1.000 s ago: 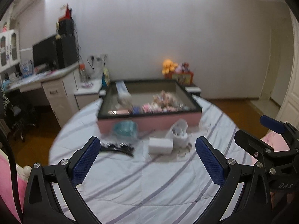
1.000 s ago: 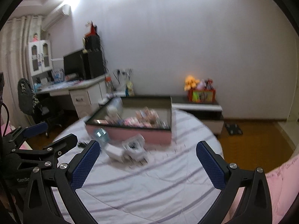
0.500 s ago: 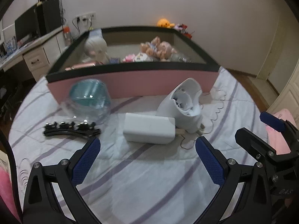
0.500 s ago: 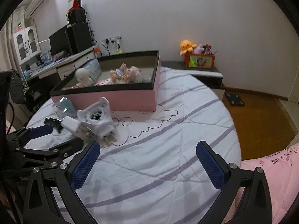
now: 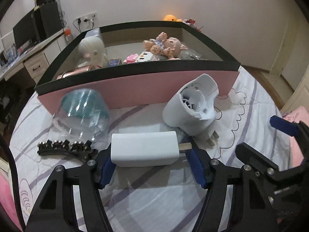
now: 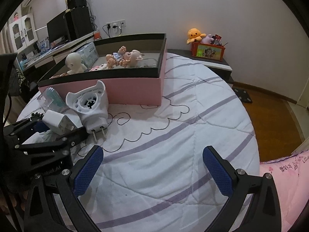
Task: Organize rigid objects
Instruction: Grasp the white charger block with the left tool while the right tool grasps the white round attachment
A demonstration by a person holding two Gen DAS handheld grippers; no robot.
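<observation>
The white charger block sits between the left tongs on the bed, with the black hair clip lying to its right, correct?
Not quite. In the left wrist view the black hair clip lies to the left of the white charger block. The block does sit between the closing left tongs on the bed.

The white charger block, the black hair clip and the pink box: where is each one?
white charger block (image 5: pixel 143 148), left wrist view, middle of its top face.
black hair clip (image 5: pixel 65 147), left wrist view, its studded spine.
pink box (image 5: pixel 135 90), left wrist view, its pink front wall.
</observation>
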